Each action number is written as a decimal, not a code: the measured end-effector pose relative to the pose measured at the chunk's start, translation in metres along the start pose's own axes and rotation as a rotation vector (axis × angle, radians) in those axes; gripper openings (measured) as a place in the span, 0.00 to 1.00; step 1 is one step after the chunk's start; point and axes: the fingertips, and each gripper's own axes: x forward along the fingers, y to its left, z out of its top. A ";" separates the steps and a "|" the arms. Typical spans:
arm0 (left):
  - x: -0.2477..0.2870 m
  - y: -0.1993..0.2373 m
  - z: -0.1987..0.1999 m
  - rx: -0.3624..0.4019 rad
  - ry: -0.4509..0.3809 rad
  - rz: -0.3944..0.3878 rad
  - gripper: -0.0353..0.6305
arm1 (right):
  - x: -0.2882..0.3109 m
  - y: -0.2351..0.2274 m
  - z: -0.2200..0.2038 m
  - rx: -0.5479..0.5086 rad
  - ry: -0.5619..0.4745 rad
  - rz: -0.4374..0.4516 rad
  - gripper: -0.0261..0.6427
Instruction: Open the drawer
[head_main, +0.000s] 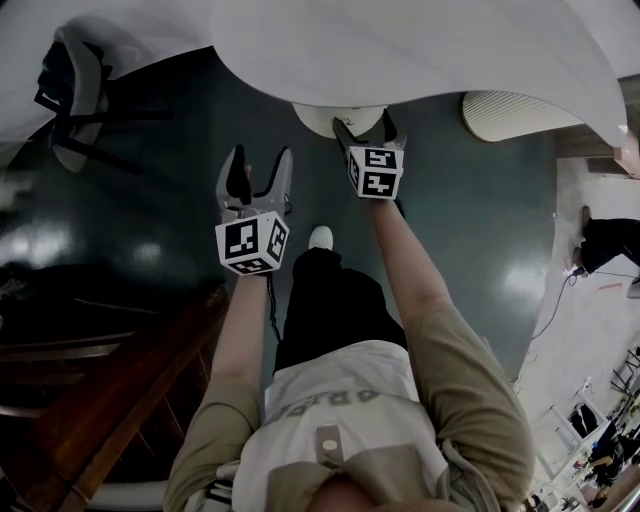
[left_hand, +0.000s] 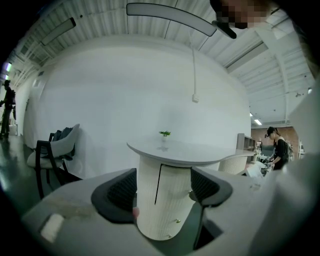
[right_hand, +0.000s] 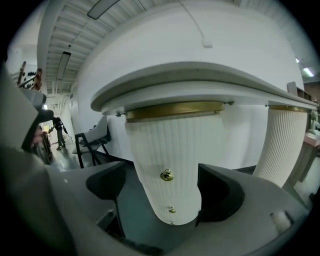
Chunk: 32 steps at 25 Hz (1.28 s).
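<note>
A white fluted round cabinet (right_hand: 172, 145) stands under a curved white tabletop (right_hand: 200, 82). Small brass knobs run down its front: the upper knob (right_hand: 167, 175) and a lower knob (right_hand: 172, 210). My right gripper (right_hand: 164, 192) is open and points at the upper knob from a short way off, touching nothing. In the head view the right gripper (head_main: 365, 128) is just in front of the cabinet (head_main: 335, 118). My left gripper (head_main: 260, 170) hangs lower left of it, open and empty. In the left gripper view the cabinet (left_hand: 162, 200) shows between the left gripper's (left_hand: 162, 192) jaws, farther away.
A chair (head_main: 75, 95) stands at the far left by the table. Dark wooden furniture (head_main: 110, 380) is at my lower left. A second fluted pedestal (head_main: 510, 115) stands to the right. Another person (head_main: 605, 240) is at the far right. A small plant (left_hand: 164, 134) sits on the tabletop.
</note>
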 end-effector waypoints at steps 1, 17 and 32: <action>0.002 0.001 -0.003 -0.002 0.002 0.000 0.58 | 0.005 -0.002 -0.004 -0.001 0.009 -0.008 0.71; 0.019 -0.001 -0.009 0.017 -0.008 -0.022 0.58 | 0.054 -0.009 -0.032 -0.017 0.074 -0.065 0.46; 0.010 -0.007 -0.015 0.023 -0.007 -0.038 0.58 | 0.056 -0.014 -0.030 -0.044 0.083 -0.053 0.22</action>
